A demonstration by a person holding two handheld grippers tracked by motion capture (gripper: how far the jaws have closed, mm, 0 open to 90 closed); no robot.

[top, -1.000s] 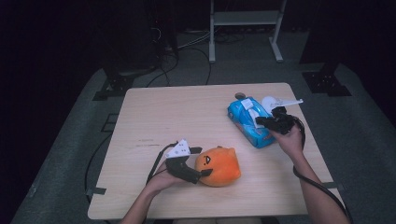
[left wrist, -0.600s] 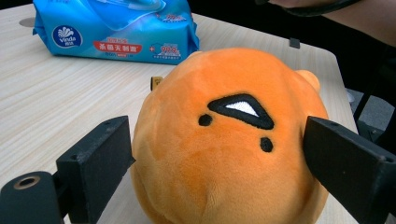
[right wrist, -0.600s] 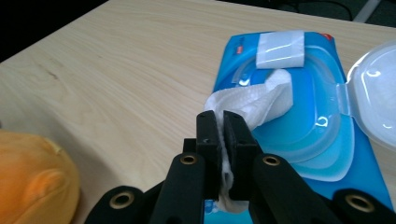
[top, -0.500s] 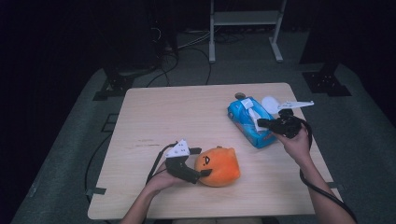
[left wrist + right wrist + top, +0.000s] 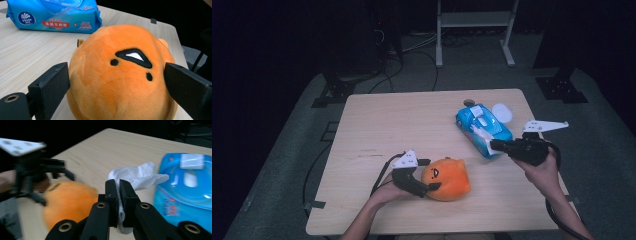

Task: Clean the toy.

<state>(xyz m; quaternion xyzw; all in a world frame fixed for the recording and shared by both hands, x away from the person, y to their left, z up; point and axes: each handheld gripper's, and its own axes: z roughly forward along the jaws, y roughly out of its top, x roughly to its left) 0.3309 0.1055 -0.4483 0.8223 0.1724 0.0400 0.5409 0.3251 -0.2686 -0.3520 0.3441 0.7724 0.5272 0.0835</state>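
The right hand-held gripper (image 5: pixel 119 185) is closed on a white wet wipe (image 5: pixel 140 173) from the blue pack (image 5: pixel 482 128). The left hand-held gripper (image 5: pixel 115 85) clamps the orange plush toy (image 5: pixel 120 75) on the surface (image 5: pixel 412 120).

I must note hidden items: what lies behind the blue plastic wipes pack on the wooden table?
Behind the blue plastic wipes pack the high view shows a round white lid and a small dark round object on the wooden table. The pack covers their near edges; what the dark object is cannot be told.

A dark lab: lone wooden table (image 5: pixel 412 125), floor cables (image 5: pixel 412 45), equipment stands (image 5: pixel 562 85).
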